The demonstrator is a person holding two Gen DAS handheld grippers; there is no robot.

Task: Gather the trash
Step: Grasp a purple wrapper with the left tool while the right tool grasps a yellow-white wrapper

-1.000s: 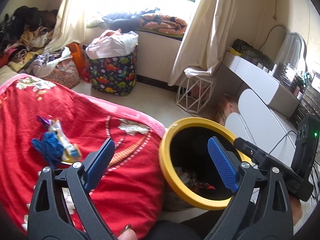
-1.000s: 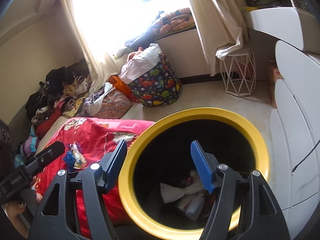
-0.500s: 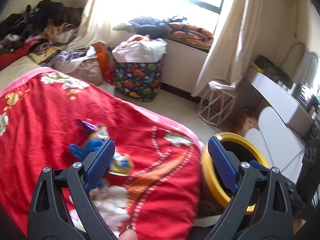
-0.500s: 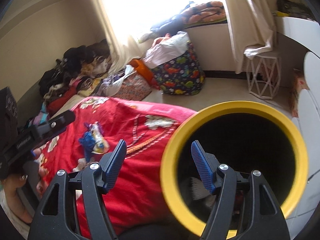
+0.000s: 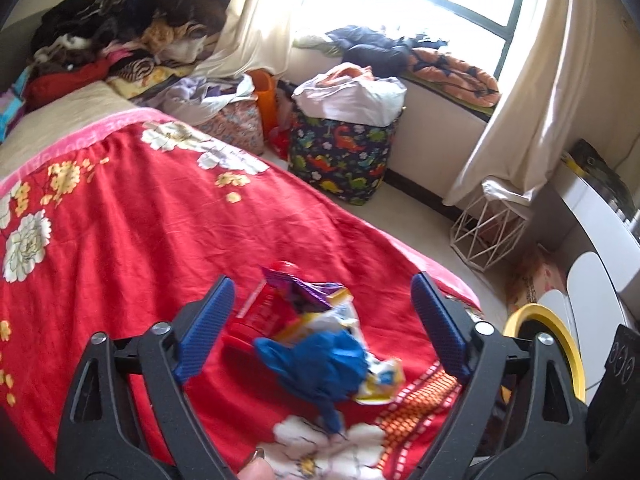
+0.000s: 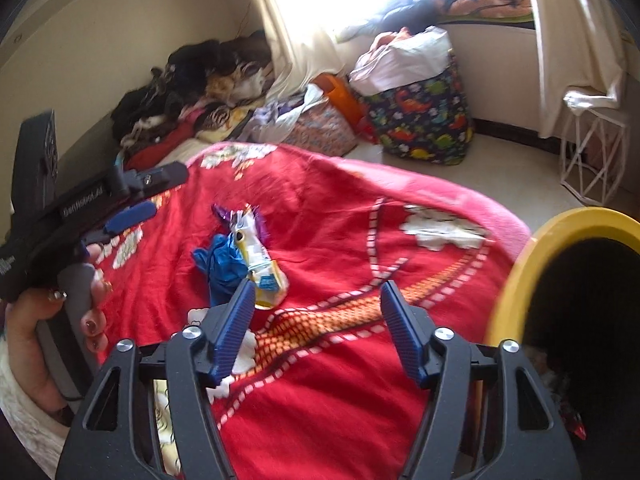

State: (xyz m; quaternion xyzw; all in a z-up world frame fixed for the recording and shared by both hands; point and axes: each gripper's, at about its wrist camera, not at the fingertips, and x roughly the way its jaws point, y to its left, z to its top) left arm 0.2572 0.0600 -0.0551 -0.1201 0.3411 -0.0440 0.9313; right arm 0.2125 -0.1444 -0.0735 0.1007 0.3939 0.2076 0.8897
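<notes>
Motion blur smears the trash pile (image 5: 320, 344), so its blue crumpled piece, purple-and-white wrapper and red packet stay hard to identify. It lies on the red blanket (image 5: 132, 232) between the wide-spread pads of the left gripper (image 5: 322, 328), whose jaws have just been closing, untouched. The right gripper (image 6: 316, 332), also just narrowing, holds nothing; the pile lies beyond its left pad. Only its view shows the hand (image 6: 48, 320), while the yellow bin (image 6: 516, 280) is cut off at right.

tongs: two pairs showing, left tongs (image 5: 320, 328) and right tongs (image 6: 316, 328) | yellow-rimmed bin (image 6: 516, 280): one sitting at right edge | trash pile (image 5: 320, 340): one lying on one red blanket (image 5: 140, 240), lower centre | dinosaur-print bag (image 5: 344, 156): one standing upper centre | wire stool (image 5: 488, 236): one standing at right
</notes>
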